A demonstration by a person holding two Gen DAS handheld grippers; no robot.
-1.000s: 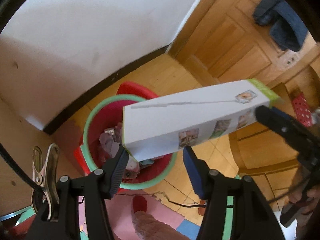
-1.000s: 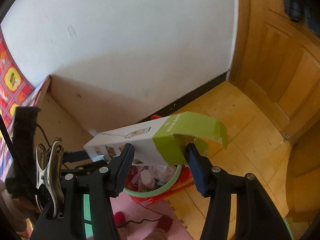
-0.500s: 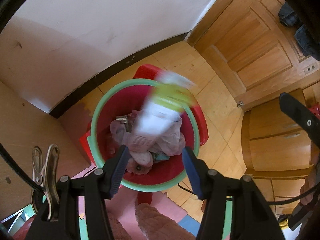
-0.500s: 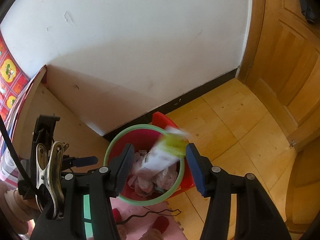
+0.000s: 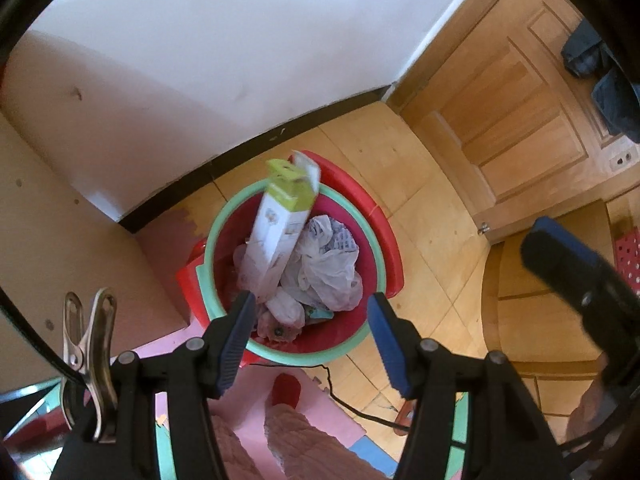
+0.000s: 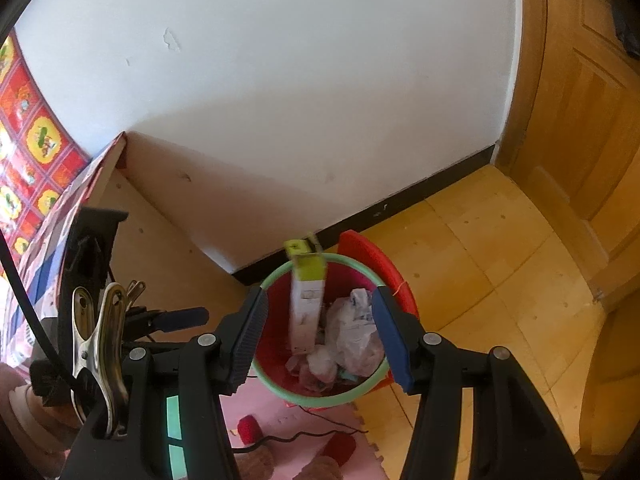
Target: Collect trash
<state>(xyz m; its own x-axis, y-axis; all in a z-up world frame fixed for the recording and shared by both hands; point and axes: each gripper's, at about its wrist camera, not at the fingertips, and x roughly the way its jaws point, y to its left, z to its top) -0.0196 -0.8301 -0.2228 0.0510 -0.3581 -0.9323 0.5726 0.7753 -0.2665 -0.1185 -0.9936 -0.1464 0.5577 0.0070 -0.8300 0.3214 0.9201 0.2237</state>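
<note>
A long white carton with a green end (image 5: 280, 232) (image 6: 306, 308) stands on end inside the red bin with a green rim (image 5: 300, 356) (image 6: 320, 402), leaning toward the wall. It rests among crumpled plastic bags (image 5: 328, 264) (image 6: 354, 336) and other rubbish. My left gripper (image 5: 311, 300) hovers above the bin, its jaws opening with nothing between them. My right gripper (image 6: 320, 292) also hangs over the bin, open and empty. One dark finger of the right gripper (image 5: 560, 264) shows at the right of the left wrist view.
The bin stands on a wooden floor by a white wall with a black skirting (image 5: 256, 148). A wooden door (image 5: 520, 100) is to the right, a plywood cabinet side (image 5: 48, 220) to the left. A black cable (image 5: 352, 404) and pink foam mats (image 5: 256, 400) lie in front.
Both grippers held the carton level above the bin; they let go, it fell blurred, and now it stands on end in the bin. Both grippers are empty.
</note>
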